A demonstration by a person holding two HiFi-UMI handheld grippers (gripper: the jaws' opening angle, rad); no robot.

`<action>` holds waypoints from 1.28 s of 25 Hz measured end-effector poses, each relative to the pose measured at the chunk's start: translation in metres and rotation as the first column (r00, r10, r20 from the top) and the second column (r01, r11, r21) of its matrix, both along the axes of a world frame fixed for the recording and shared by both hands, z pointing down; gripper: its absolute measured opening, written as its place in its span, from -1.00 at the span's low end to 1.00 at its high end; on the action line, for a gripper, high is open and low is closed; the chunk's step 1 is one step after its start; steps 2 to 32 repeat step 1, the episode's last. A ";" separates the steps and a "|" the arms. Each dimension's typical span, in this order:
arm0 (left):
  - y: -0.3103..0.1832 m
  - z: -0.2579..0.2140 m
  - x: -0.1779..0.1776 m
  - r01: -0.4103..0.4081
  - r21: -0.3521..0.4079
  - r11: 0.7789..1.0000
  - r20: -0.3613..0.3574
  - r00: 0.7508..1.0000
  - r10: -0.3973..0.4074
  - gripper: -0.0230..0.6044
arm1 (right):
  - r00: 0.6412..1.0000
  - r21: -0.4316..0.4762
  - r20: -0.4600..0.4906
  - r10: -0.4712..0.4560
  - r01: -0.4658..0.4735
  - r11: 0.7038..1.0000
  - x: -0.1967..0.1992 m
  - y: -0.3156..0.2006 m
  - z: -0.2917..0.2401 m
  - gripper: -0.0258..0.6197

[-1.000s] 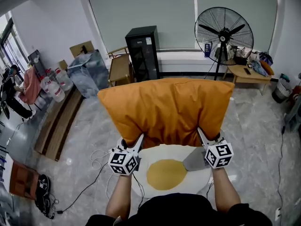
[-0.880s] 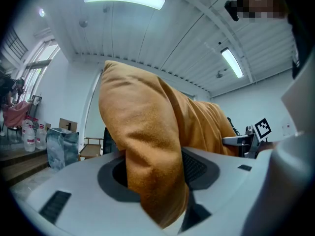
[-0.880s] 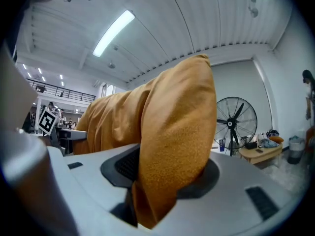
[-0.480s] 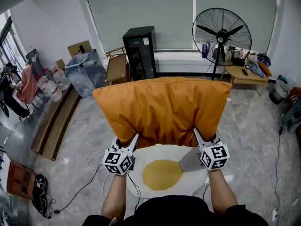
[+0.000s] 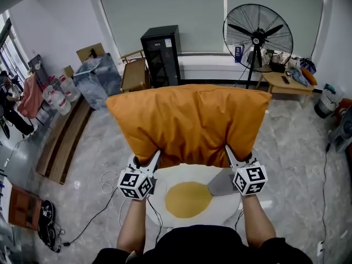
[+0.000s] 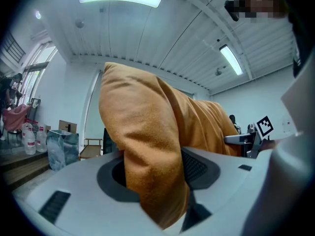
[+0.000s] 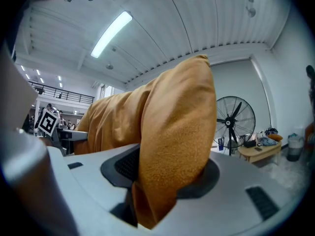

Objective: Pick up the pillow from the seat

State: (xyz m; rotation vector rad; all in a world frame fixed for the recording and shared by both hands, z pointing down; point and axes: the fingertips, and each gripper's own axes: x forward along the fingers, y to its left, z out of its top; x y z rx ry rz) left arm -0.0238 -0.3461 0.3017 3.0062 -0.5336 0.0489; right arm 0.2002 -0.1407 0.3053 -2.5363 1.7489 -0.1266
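A big orange pillow (image 5: 190,122) hangs level in the air, lifted clear of the white round seat (image 5: 159,186) with its orange middle patch. My left gripper (image 5: 149,163) is shut on the pillow's near left corner, and the fabric (image 6: 152,181) bulges between its pads. At the near right corner my right gripper (image 5: 230,158) is shut on the pillow (image 7: 167,171) too. Both grippers point level, away from me. The pillow hides the fingertips in the head view.
Behind the pillow stand a black cabinet (image 5: 161,54), a wooden chair (image 5: 135,75) and a large floor fan (image 5: 257,34). A low table (image 5: 286,84) is at the right. Water jugs (image 5: 58,95) and a person (image 5: 11,106) are at the left. Cables (image 5: 107,188) lie on the floor.
The pillow and both grippers have barely shifted; the view has drifted slightly. Both grips hold as before.
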 end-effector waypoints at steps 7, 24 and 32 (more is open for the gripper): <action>0.001 0.001 0.001 -0.001 0.001 1.000 -0.001 1.000 0.001 -0.13 | 1.000 0.001 0.000 0.001 -0.001 1.000 0.001 0.001 0.001 -0.28; 0.001 0.001 0.001 -0.001 0.001 1.000 -0.001 1.000 0.001 -0.13 | 1.000 0.001 0.000 0.001 -0.001 1.000 0.001 0.001 0.001 -0.28; 0.001 0.001 0.001 -0.001 0.001 1.000 -0.001 1.000 0.001 -0.13 | 1.000 0.001 0.000 0.001 -0.001 1.000 0.001 0.001 0.001 -0.28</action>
